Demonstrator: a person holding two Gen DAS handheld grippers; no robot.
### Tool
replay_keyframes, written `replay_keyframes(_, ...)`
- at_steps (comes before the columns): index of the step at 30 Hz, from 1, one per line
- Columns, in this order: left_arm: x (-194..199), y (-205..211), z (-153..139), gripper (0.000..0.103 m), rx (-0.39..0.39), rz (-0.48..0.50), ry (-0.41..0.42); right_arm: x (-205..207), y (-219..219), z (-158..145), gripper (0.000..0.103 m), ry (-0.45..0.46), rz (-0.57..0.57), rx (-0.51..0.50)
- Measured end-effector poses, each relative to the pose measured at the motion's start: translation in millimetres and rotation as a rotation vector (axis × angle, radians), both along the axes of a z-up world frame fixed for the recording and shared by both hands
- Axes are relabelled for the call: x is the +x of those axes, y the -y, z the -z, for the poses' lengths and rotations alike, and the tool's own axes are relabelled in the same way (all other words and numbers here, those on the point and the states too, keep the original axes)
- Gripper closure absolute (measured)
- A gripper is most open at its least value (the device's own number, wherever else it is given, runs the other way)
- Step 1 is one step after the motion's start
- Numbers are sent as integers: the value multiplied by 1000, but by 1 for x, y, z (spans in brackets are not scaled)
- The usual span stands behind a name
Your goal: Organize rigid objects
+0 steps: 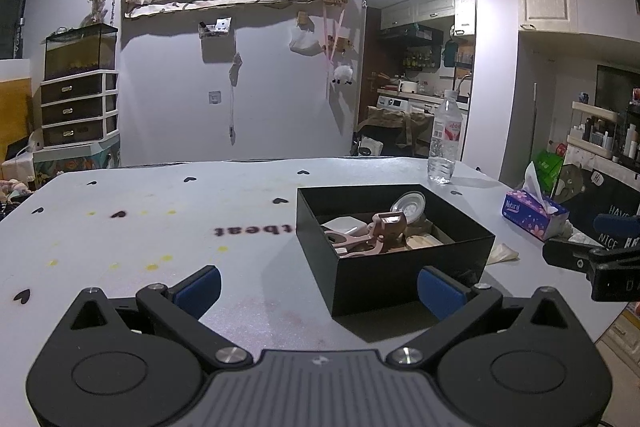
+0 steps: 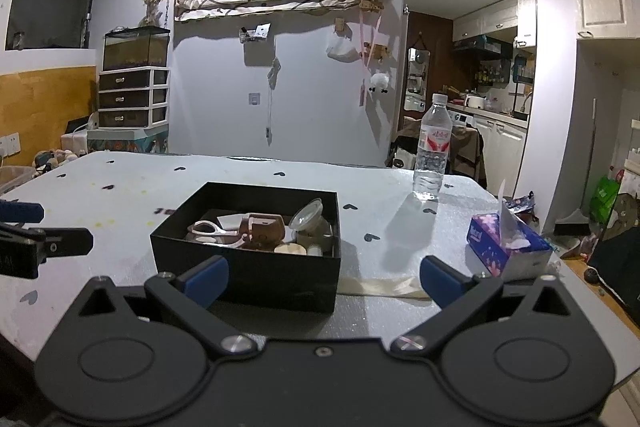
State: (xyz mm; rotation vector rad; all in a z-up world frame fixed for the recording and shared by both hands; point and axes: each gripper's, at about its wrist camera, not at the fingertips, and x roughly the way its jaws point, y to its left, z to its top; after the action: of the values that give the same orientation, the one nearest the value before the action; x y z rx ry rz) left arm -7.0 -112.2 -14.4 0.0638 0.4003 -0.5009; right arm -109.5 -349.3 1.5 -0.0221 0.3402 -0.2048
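Grey table [image 1: 160, 227] carries black box [image 1: 400, 279]; both grippers' jaws spread wide, holding nothing.

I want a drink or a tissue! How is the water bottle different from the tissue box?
The water bottle stands tall, clear and capped; the tissue box lies low, purple and flowery, with a tissue poking out. The bottle is farther back, the box nearer the table's right edge. Both sit outside the black box.
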Motion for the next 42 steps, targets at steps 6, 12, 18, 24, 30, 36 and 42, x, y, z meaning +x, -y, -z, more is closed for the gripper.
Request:
replay_keyframes(6,0,0,0,0,1,1,1,0,-1,-1,0,1,-8,0)
replay_keyframes(12,-2,0,-1,0,3,-1,4,0,-1,-1,0,2,-8,7)
replay_keyframes(18,-3,0,-2,0,3,2,5,0,-1,-1,0,0,-6,7)
replay_keyframes(24,-4,1,-2,0,4,2,6,0,-1,-4,0,1,-4,4)
replay_keyframes(30,-4,1,-3,0,6,1,7,-1,0,-5,0,0,1,5)
replay_keyframes(36,-3,1,-4,0,7,-1,8,-1,1,-5,0,-2,3,7)
replay_keyframes(42,-2,-1,-6,0,11,-10,12,-1,1,-5,0,-2,3,8)
